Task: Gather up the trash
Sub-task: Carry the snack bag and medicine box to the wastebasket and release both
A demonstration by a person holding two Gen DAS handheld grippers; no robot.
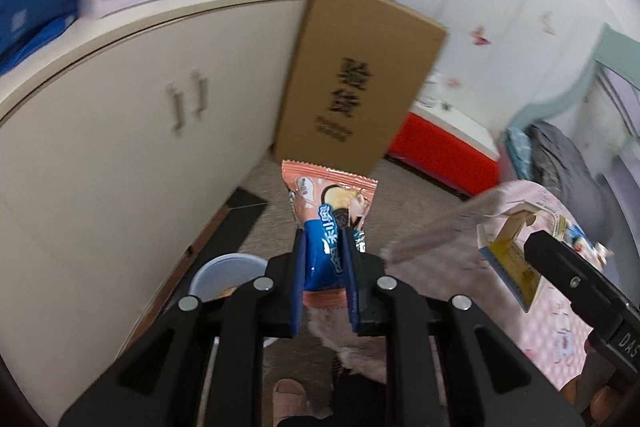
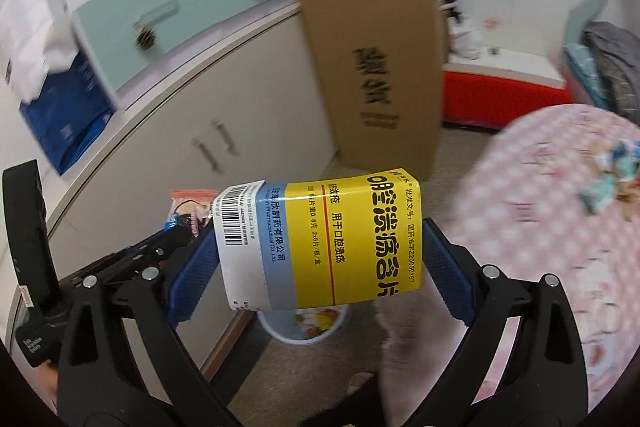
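My left gripper (image 1: 325,283) is shut on a pink and blue snack wrapper (image 1: 330,215) and holds it in the air above the floor. My right gripper (image 2: 316,255) is shut on a yellow, blue and white medicine box (image 2: 320,243), also held in the air. The box and right gripper also show in the left wrist view (image 1: 512,267) at the right. The wrapper and left gripper also show in the right wrist view (image 2: 188,211) at the left. A pale blue trash bin (image 2: 304,327) stands on the floor below, and its rim also shows in the left wrist view (image 1: 224,271).
A white cabinet (image 1: 120,147) runs along the left. A tall cardboard box (image 1: 360,75) leans on the cabinet's end. A bed with a pink cover (image 2: 560,207) with a scrap of litter (image 2: 608,183) on it is on the right. A red box (image 1: 448,147) sits by the far wall.
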